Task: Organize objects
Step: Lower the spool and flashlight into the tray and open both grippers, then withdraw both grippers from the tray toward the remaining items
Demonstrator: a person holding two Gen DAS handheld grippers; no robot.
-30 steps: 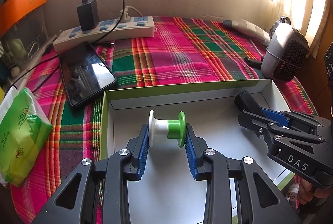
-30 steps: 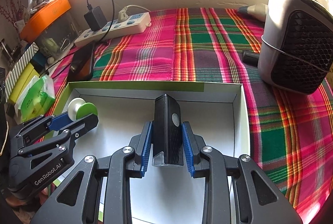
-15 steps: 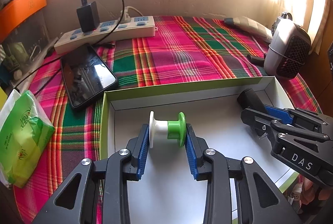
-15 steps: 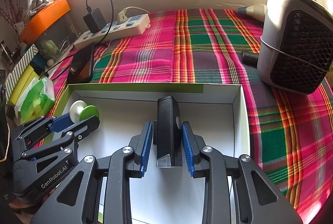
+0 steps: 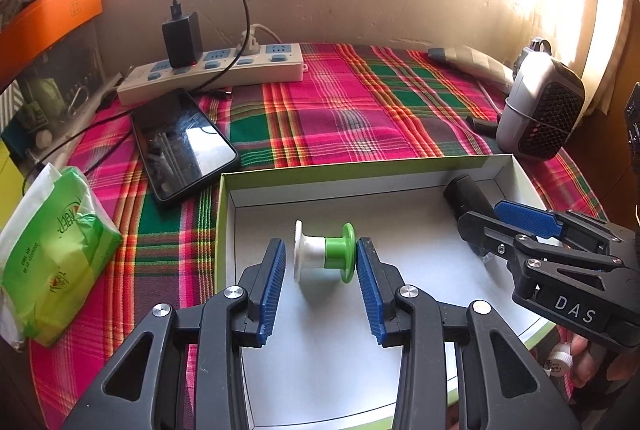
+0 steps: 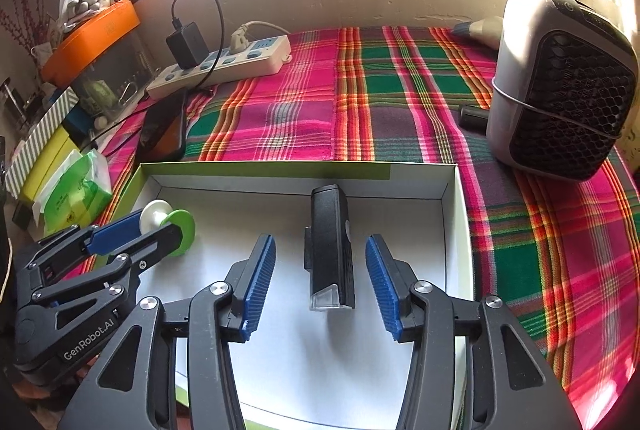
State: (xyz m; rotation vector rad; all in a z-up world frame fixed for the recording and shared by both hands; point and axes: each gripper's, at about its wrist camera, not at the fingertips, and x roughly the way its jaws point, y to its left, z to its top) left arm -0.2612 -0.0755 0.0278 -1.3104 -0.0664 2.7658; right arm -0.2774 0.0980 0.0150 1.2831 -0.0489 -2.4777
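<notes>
Left wrist: our left gripper [image 5: 321, 278] is spread, white-and-green plastic spool [image 5: 324, 251] lying between the pads on the floor of the shallow white cardboard box with green rim [image 5: 360, 169]. Right wrist: our right gripper [image 6: 320, 284] is spread too, black rectangular device with clear end cap [image 6: 331, 246] lying free between its pads in that box, spool at left.

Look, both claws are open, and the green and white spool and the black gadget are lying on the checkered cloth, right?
Not quite. Both claws are open, but the spool and the black gadget lie inside the white box, not on the checkered cloth. The right wrist view shows both on the box floor, with the cloth outside its walls. The left claw and right claw flank them.
</notes>
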